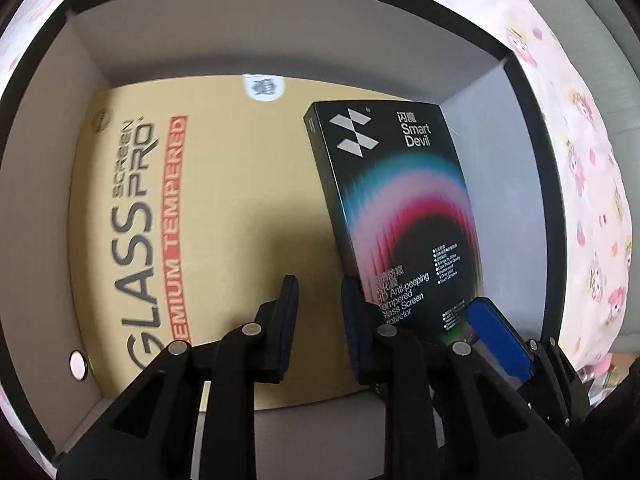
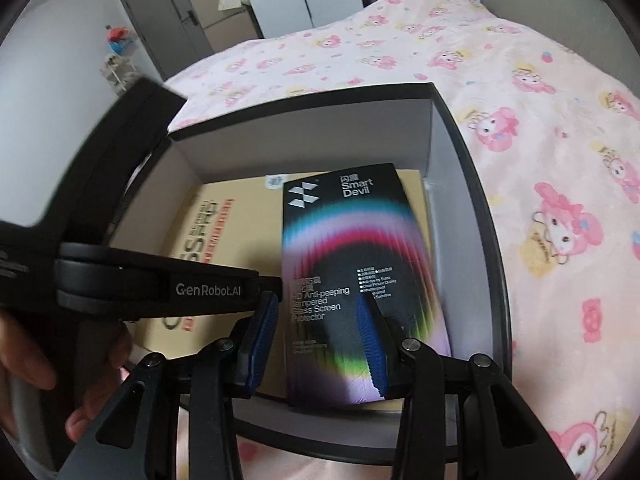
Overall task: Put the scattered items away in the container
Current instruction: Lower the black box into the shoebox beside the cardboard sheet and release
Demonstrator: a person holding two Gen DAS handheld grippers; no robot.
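The black box (image 2: 352, 280) is kept tilted over the brown pack (image 1: 224, 208) inside the container (image 2: 464, 216). It is pinched by the right gripper (image 2: 316, 336); nothing is gripped between the slightly parted jaws of the left gripper (image 1: 318, 320).

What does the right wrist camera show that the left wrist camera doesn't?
Only the right wrist view: grey cabinets beyond the bed, and a hand gripping a black handle marked GenRobot.AI.

Only the left wrist view: the left gripper, jaws apart with nothing between them, and a small round spot on the container wall.

Both: the black-rimmed container, the tan box lying flat inside it, the black Smart Devil box tilted above it, and the pink cartoon blanket.
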